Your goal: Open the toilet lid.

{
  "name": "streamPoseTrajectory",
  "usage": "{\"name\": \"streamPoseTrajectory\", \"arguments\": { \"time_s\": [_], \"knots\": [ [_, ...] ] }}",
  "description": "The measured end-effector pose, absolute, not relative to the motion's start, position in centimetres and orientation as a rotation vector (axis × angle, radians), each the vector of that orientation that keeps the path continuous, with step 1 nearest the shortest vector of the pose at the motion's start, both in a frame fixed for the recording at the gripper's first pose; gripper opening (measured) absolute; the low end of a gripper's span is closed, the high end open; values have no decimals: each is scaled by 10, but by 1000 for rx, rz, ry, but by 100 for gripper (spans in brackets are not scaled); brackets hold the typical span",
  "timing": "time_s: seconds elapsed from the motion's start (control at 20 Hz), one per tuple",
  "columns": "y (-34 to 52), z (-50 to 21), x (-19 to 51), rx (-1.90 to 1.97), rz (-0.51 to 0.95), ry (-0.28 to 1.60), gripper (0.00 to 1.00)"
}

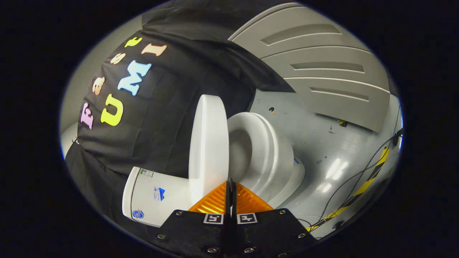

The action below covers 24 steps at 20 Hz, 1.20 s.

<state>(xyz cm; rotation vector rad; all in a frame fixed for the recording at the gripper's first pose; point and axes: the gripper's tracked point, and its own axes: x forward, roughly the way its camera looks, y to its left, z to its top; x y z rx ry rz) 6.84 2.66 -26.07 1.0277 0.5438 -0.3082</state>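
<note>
Though rolled sideways in frame, clearly a toilet at centre: lid lifted well off the seat, standing close to upright, wedge of open bowl visible between the two. Hinged toward the tank, lower left of frame, against the black cloth wall. Probably most of the opening done; lid not yet seen resting back on the tank.

Gripper at bottom centre, fingers closed together, only a thin slit between them, nothing pinched. Tips right at the lid's near edge, where lid and seat part; touching or just short of it, hard to say. Likely held closed on purpose: a stiff, narrow wedge for pushing under the rim, no grasp needed for a hinged flap that swings with a nudge. Sideways roll of the view presumably from the wrist turning to follow the lid's arc.

Right of frame: grey floor, glossy, with cables and striped tape well apart from the toilet. Upper right: ribbed grey panel. Risk, as a guess: tips slipping off the smooth edge, lid dropping back onto the seat.
</note>
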Motion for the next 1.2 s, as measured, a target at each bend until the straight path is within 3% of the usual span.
{"name": "streamPoseTrajectory", "arguments": {
  "time_s": [1.2],
  "knots": [
    [72, -154, 96, 638, -209, 528, 0]
  ]
}}
